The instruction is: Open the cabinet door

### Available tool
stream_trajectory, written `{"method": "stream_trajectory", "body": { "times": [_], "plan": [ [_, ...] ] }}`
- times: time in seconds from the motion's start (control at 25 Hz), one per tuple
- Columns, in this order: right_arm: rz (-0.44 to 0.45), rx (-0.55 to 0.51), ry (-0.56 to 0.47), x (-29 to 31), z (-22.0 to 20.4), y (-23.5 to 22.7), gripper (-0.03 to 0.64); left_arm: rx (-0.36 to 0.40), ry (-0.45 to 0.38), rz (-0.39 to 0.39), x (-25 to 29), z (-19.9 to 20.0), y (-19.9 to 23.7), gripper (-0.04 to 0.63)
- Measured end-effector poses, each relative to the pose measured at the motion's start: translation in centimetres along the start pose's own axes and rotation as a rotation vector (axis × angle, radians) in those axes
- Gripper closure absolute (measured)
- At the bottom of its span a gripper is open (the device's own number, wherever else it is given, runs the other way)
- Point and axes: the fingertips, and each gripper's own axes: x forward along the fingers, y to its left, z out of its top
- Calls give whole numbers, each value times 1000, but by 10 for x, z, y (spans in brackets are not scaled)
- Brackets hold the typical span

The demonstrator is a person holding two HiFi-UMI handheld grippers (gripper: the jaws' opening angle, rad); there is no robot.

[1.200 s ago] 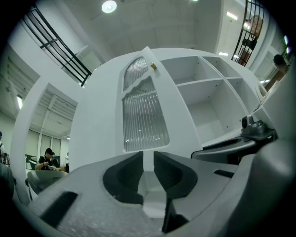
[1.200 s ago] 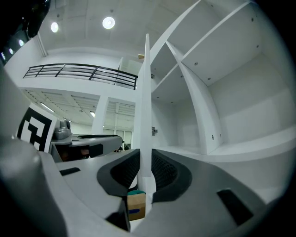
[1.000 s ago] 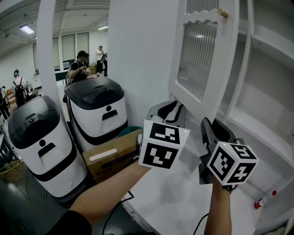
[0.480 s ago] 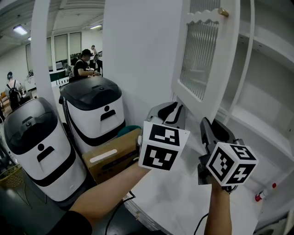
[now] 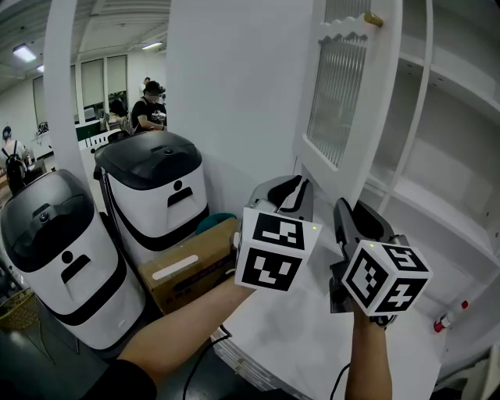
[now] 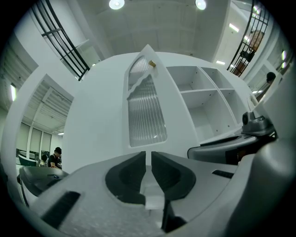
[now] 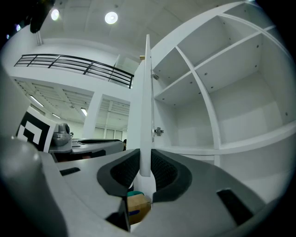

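The white cabinet door [image 5: 336,101] with a ribbed glass panel and a brass knob [image 5: 373,19] stands swung out from the cabinet's open shelves [image 5: 445,156]. My right gripper [image 5: 344,207] is at the door's lower edge. In the right gripper view the door's thin edge [image 7: 147,92] runs upright between the jaws, and the right gripper [image 7: 145,159] is shut on it. My left gripper [image 5: 301,183] hovers just left of it, below the door. In the left gripper view the left gripper [image 6: 148,155] is shut on nothing, with the door [image 6: 145,111] and its knob [image 6: 151,64] ahead.
Two black-and-white bins [image 5: 156,187] [image 5: 55,250] and a cardboard box [image 5: 191,266] stand on the floor at the left. A red-capped marker [image 5: 447,320] lies on the white counter [image 5: 312,336]. People [image 5: 148,105] stand far back. Shelf dividers [image 7: 222,92] fill the right.
Both grippers have shifted a little to the left, and the door's lower edge has come with the right one. The bins have slid left in the head view.
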Motion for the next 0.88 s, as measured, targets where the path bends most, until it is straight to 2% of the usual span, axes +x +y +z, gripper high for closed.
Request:
{"method": "stream_trajectory", "body": {
  "times": [0.36,0.88],
  "plan": [
    [-6,-5,14,0,-2,18,538,-7,-6,-26,-10,2,4,551],
    [41,-4,16,13,-2,72,531,-2,-12,-27,-38,6,38,551]
  ]
}}
